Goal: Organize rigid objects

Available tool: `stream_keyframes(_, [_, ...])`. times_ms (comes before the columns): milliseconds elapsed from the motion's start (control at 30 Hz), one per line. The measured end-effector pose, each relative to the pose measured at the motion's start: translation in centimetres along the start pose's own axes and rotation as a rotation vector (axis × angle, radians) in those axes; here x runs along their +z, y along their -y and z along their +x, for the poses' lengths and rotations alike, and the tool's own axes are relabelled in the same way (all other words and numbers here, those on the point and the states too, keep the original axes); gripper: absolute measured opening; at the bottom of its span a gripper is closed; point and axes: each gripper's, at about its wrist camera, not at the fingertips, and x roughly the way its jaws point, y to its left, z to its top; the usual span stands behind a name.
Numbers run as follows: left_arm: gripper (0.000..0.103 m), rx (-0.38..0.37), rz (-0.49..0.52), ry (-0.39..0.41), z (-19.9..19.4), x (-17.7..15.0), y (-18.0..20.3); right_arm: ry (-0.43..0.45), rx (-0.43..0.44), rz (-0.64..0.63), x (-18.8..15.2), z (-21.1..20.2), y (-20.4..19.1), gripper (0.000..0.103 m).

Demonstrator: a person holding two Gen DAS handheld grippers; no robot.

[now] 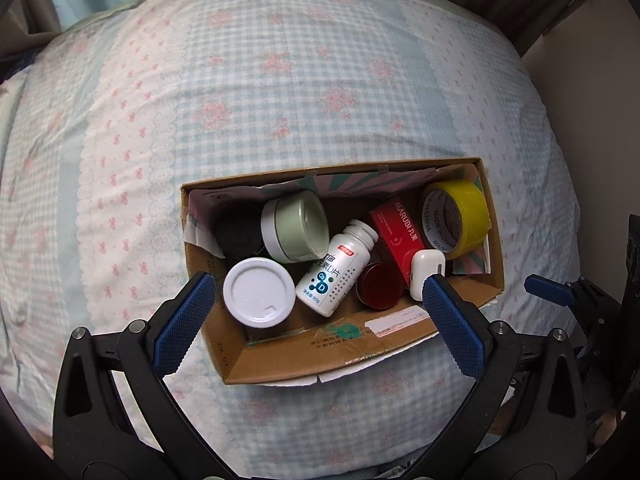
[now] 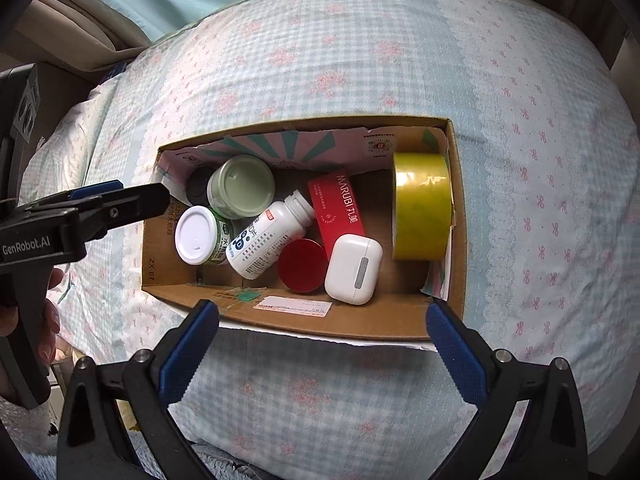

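- My left gripper (image 1: 316,312) has its blue-padded fingers (image 1: 182,320) spread wide apart with nothing clamped between them; it looks steeply down into the box.
- Between those fingers, well below them, I see the near wall of the open brown cardboard box (image 1: 320,354), which sits on a blue-and-white checked quilt with pink flowers (image 1: 280,80).
- Just beside my left finger is the round white-lidded jar (image 1: 258,293); beside the right finger is the small white rounded earbud case (image 1: 426,274).
- Between the two lie a white pill bottle with a blue label (image 1: 336,268), on its side, and a round dark red lid (image 1: 380,286).
- Farther in are a pale green jar (image 1: 294,226) tipped over, a dark round object (image 1: 236,232) I cannot make out, a red rectangular carton (image 1: 394,230) and a roll of yellow tape (image 1: 456,220) in the far right corner.
- My right gripper (image 2: 322,332) is also wide open and empty, its blue fingers (image 2: 456,348) framing the box's near wall (image 2: 360,322) from above, with nothing touching the pads.
- From that view the earbud case (image 2: 354,269) leans against the red carton (image 2: 338,208), and the tape roll (image 2: 422,206) stands on edge against the right wall.
- At the left edge of that view I see the left gripper (image 2: 104,204) from the side, over the box's left rim, with a hand (image 2: 44,320) gripping its handle.
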Motion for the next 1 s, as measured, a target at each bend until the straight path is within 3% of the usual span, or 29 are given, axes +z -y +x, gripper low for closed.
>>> stream_keyframes(400, [0.103,-0.045,0.014,0.215,-12.8,-5.1,2.2,0.162,-0.057,-0.015,-4.1,-10.3,-2.4,0.103])
stream_keyframes(800, [0.103,0.025,0.073,0.607,-29.9,-11.1,8.3,0.532,-0.176,-0.018,-7.5,-27.9,-4.9,0.103])
stream_keyframes(1000, [0.103,0.064,0.024,0.744,-34.2,-14.5,11.6,0.649,-0.194,-0.058,-9.7,-33.7,-4.2,0.103])
